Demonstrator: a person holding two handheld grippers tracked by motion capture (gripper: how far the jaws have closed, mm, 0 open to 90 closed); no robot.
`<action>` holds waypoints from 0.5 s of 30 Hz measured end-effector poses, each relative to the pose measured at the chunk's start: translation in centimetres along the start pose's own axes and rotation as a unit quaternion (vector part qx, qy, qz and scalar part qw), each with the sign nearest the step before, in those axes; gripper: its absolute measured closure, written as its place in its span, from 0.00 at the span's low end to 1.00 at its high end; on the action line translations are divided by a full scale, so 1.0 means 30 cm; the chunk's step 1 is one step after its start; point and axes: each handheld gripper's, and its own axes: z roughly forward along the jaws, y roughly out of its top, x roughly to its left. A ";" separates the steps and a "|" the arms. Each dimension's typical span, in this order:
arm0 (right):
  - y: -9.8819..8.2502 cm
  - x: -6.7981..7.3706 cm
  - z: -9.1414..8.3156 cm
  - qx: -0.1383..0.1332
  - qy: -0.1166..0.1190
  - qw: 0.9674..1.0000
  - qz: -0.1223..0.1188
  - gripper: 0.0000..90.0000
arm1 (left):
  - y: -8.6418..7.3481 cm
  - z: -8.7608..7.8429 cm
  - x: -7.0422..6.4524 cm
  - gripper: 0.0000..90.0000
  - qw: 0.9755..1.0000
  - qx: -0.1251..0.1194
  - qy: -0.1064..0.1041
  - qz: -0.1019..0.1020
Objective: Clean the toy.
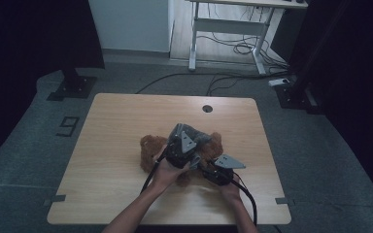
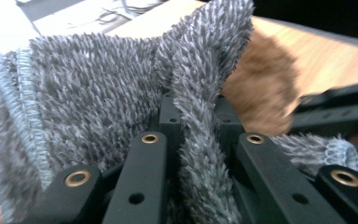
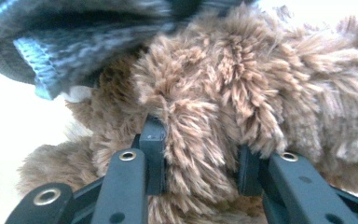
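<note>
A brown plush bear [image 1: 150, 148] lies in the middle of the wooden table [image 1: 111, 126]. A grey fuzzy cloth [image 1: 197, 134] with a stitched hem is draped over the bear's upper part. In the left gripper view, my left gripper [image 2: 198, 112] is shut on a fold of the grey cloth [image 2: 98, 88], with the brown bear [image 2: 261, 88] behind it. In the right gripper view, my right gripper [image 3: 198, 135] is shut on a tuft of the bear's fur [image 3: 242, 70], under the hanging grey cloth [image 3: 74, 42]. From above, both grippers [image 1: 182, 145] [image 1: 221, 170] sit close together over the bear.
A round cable hole [image 1: 207, 108] is near the table's far edge. Beyond the table stand a white desk frame [image 1: 238, 24] with cables on the floor, a dark stand base [image 1: 73, 87] at the left, and a taped figure [image 1: 68, 125] on the floor.
</note>
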 end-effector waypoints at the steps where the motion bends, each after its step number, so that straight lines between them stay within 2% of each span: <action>1: 0.000 -0.001 0.000 0.000 0.000 1.000 0.000 0.69 | -0.016 -0.012 0.019 0.88 1.000 0.001 0.012 0.000; 4: -0.001 -0.003 0.001 -0.002 0.001 1.000 0.003 0.69 | -0.064 -0.026 0.083 0.88 0.999 0.022 0.041 -0.013; 5: -0.001 -0.003 0.000 -0.002 0.002 1.000 0.003 0.69 | -0.088 -0.027 0.115 0.88 0.998 0.029 0.043 -0.021; 6: -0.001 -0.003 0.000 -0.003 0.003 1.000 0.002 0.69 | -0.115 -0.030 0.147 0.88 0.998 0.032 0.038 -0.037; 8: -0.001 0.001 0.002 -0.004 0.006 1.000 -0.001 0.69 | -0.150 -0.053 0.198 0.88 0.997 0.019 0.012 -0.073; 12: -0.001 0.010 0.008 -0.002 0.003 1.000 -0.004 0.69 | -0.165 -0.108 0.227 0.88 0.996 0.007 0.031 -0.079; 15: -0.002 0.008 0.007 -0.002 0.003 1.000 -0.002 0.69 | -0.191 -0.138 0.275 0.88 0.994 0.008 0.046 -0.094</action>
